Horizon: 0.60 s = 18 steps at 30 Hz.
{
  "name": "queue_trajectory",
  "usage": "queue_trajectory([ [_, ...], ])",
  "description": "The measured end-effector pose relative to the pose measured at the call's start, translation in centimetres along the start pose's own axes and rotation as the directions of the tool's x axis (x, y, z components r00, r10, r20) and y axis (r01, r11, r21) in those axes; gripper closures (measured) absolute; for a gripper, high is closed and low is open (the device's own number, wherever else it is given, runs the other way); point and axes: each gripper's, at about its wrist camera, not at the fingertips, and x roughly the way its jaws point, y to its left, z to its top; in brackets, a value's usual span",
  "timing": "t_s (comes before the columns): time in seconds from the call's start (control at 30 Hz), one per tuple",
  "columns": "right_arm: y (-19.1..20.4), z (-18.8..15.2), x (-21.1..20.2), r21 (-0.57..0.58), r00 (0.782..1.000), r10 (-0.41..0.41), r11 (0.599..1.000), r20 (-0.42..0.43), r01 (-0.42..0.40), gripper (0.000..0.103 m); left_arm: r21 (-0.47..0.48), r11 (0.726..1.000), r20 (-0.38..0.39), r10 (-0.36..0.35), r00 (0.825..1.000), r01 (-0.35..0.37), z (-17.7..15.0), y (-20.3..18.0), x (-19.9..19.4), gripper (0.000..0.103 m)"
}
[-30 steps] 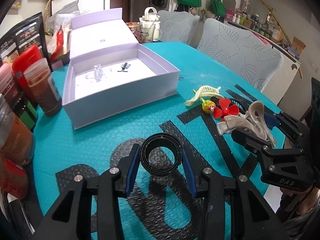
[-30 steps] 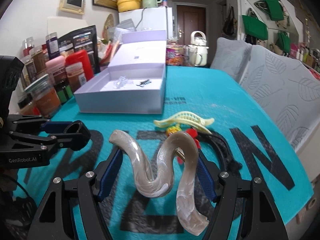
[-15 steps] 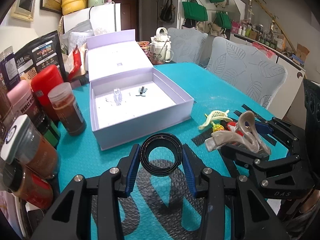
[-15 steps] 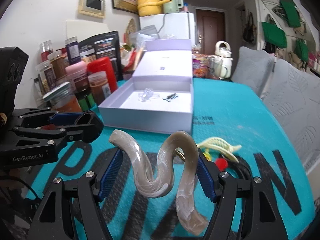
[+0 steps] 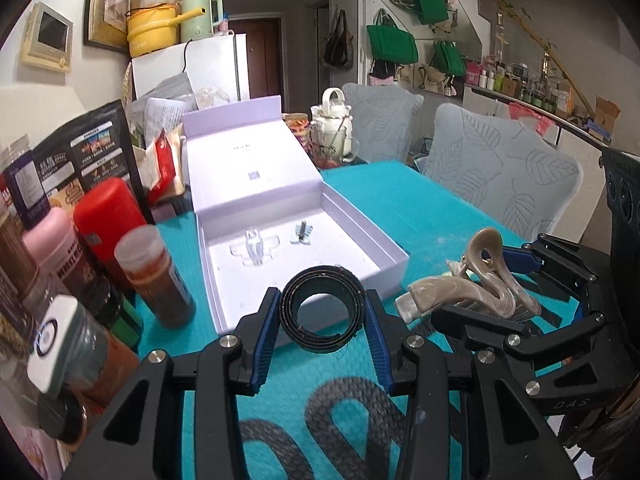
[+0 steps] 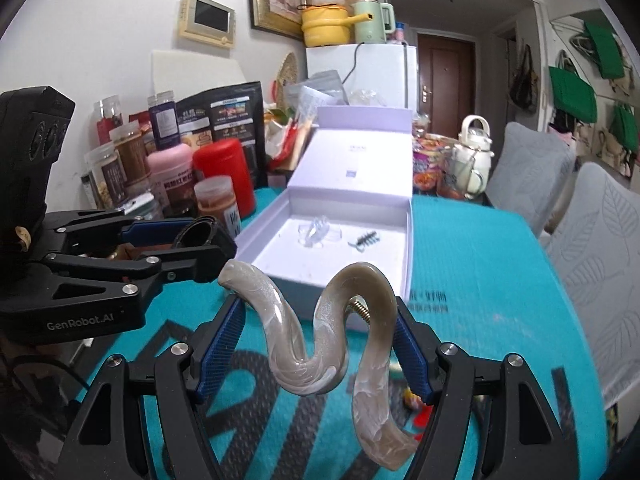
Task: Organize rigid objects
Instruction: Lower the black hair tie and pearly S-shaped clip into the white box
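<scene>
Table (image 5: 420, 208): teal embossed cover with large dark lettering; carries all items below.

Lavender box (image 5: 390, 248): lid hinged open and leaning back toward the far edge of the table; tray toward the left edge, beside the jars. Over the last second it has grown much larger in both wrist views and now sits just beyond both grippers, so the carry toward it looks nearly complete and release into the tray is the likely next step.

Jars and canisters (image 6: 224, 172): a crowded group along the left edge, close to the box's left wall; a hazard for the left-hand approach.

Left gripper (image 5: 322, 312): clamped on the black ring (image 5: 322, 308), held upright between the blue pads, at the box's near wall.

Right gripper (image 6: 320, 340): clamped on the marbled beige hair claw (image 6: 320, 344), spring visible, held clear of the table near the box's near right corner.

Clear hair clip (image 5: 254, 248): already in the tray, centre.

Small dark clip (image 5: 302, 234): in the tray, just right of the clear one, apart from it.

Loose items (image 6: 416, 404): red and yellow pieces on the near table, mostly hidden behind the claw; seemingly still to be sorted.
</scene>
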Motion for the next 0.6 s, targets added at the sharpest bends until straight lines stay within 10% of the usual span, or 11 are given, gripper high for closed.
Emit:
queue_trajectory([
  [0.6, -1.6, 7.0, 3.7, -0.035, 0.999, 0.031, 0.999, 0.028, -0.03, 0.031, 0.004, 0.999, 0.053, 0.041, 0.998, -0.042, 5.8, 3.5, 3.0, 0.062],
])
